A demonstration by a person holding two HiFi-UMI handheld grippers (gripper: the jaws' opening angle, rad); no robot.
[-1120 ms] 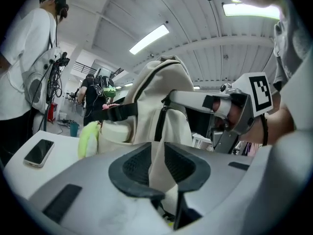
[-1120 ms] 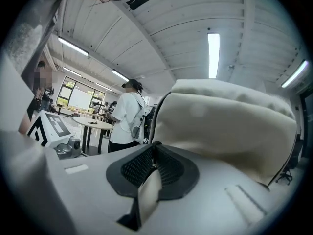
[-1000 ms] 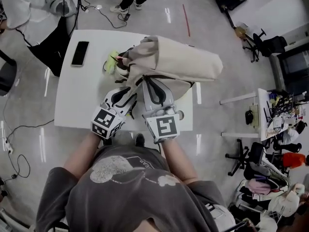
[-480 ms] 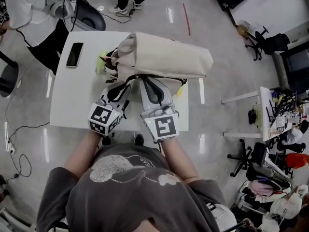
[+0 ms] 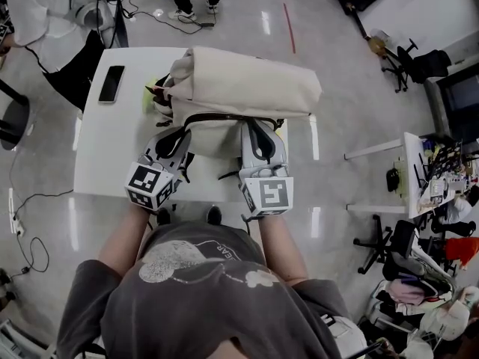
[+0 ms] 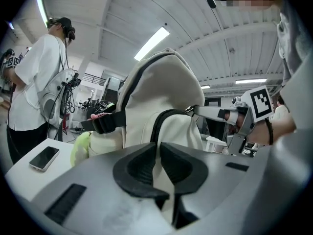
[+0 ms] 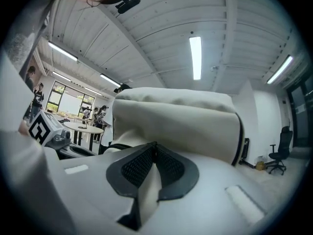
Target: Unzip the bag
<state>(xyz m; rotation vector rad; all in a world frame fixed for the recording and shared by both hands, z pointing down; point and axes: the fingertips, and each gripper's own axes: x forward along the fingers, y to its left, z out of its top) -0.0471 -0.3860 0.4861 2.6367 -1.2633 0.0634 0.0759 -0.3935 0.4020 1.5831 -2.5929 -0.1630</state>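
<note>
A flat black phone (image 5: pixel 111 83) lies at the far left of the white surface (image 5: pixel 101 155). My left tongs (image 5: pixel 174 134) are closing on the near side of the big cream fabric bag (image 5: pixel 247 88), with the cloth by its black zip (image 6: pixel 157 131) between the jaws. The bag sits across the middle of the surface. My right tongs (image 5: pixel 256 129) are clenched on its cloth further right.
</note>
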